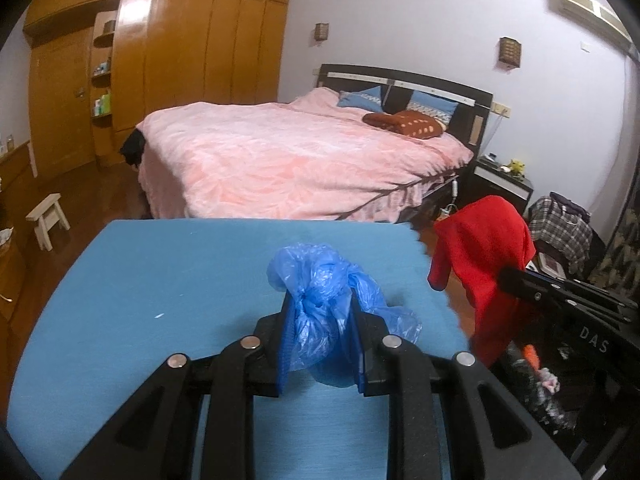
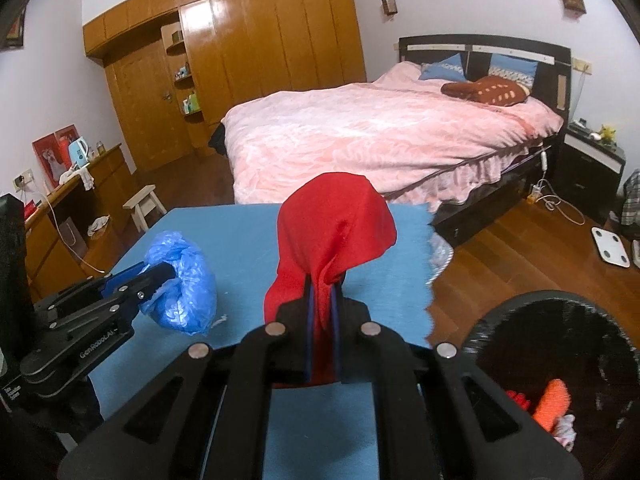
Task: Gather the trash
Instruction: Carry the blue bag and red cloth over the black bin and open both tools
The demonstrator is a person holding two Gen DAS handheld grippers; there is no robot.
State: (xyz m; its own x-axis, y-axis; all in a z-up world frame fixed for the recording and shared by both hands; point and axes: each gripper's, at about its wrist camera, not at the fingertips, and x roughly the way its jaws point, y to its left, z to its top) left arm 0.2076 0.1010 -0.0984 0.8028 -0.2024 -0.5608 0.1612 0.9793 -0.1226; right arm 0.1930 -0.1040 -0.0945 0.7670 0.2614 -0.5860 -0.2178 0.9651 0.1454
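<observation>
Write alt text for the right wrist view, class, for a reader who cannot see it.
The right gripper is shut on a red cloth above a blue table. Left of it, the left gripper clamps a blue plastic bag; a black bin stands lower right.

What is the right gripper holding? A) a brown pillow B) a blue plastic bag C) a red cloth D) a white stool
C: the right gripper is shut on the red cloth, which bunches up above its fingers over the blue table; the blue plastic bag is in the left gripper.
</observation>
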